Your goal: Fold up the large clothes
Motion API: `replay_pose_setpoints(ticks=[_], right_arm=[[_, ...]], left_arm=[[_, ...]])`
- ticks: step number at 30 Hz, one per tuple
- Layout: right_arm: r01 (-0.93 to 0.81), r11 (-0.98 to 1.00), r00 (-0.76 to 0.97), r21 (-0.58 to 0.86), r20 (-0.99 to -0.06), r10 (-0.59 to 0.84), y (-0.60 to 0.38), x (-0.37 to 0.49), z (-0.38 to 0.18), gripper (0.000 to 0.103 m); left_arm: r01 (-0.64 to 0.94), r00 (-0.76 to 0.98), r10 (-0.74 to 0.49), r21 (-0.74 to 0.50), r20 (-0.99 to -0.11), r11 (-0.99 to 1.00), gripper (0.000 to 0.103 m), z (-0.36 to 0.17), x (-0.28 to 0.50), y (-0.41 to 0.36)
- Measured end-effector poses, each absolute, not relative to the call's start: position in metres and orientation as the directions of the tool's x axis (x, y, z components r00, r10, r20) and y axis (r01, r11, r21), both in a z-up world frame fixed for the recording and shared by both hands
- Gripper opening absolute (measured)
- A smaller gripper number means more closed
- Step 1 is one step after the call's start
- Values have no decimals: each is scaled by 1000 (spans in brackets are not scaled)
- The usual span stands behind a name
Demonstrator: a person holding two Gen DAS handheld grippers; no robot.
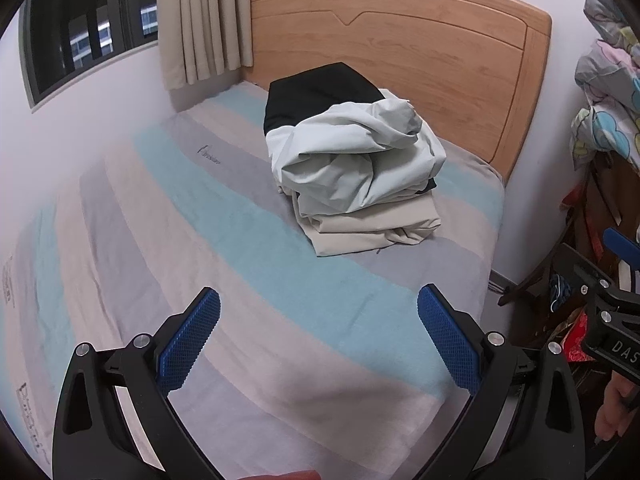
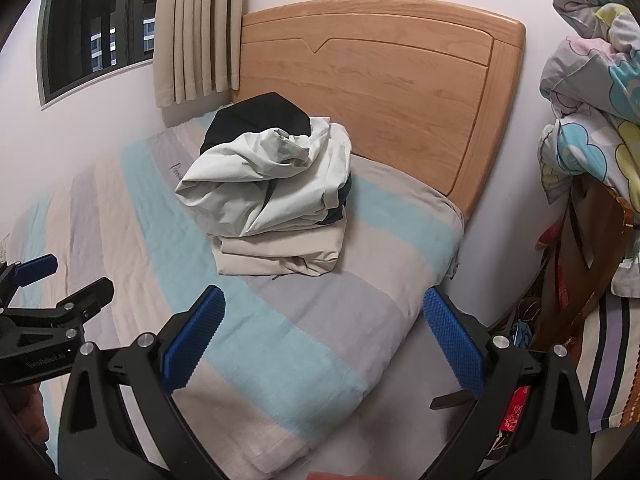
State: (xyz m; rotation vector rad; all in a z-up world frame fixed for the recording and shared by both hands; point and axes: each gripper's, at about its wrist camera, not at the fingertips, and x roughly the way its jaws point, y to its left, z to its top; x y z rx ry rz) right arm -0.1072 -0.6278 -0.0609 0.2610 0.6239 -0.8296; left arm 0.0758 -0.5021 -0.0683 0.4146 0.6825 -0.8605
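A stack of clothes sits near the head of the striped bed (image 1: 240,240) (image 2: 304,320): a pale grey-green jacket (image 1: 360,160) (image 2: 272,180) lies crumpled on top, a beige garment (image 1: 372,228) (image 2: 276,256) is folded under it, and a black garment (image 1: 316,92) (image 2: 256,116) lies behind. My left gripper (image 1: 318,320) hovers open above the sheet, well short of the stack, nothing between its blue pads. My right gripper (image 2: 324,320) is open too, over the bed's right corner, in front of the stack. The left gripper (image 2: 44,292) also shows at the right wrist view's left edge.
A wooden headboard (image 1: 400,48) (image 2: 380,92) stands behind the stack. A white wall, a dark window (image 1: 80,28) and beige curtain (image 1: 200,20) border the bed's left. A floral quilt (image 2: 592,92) and other items hang on a chair (image 2: 592,248) right of the bed.
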Motion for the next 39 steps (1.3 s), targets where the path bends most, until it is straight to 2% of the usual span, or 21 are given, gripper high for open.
replay_pose_setpoints(ticks=[20,29,39], right_arm=[[738,675,528,-9,-614,-586,-632,-108,-63,96],[718,696,558,0,-597,-576,-642,-98,-53,96],[711,703,561,-3,-601,-569,-645,-96,-54,96]], left_arm=[[797,464,-543,62,-700,600,97,-68,70,-508],[769,521,-541,88,-660,633,97,-63,68,-512],[765,515,-530,82,-674,639,97,-59,69,-527]])
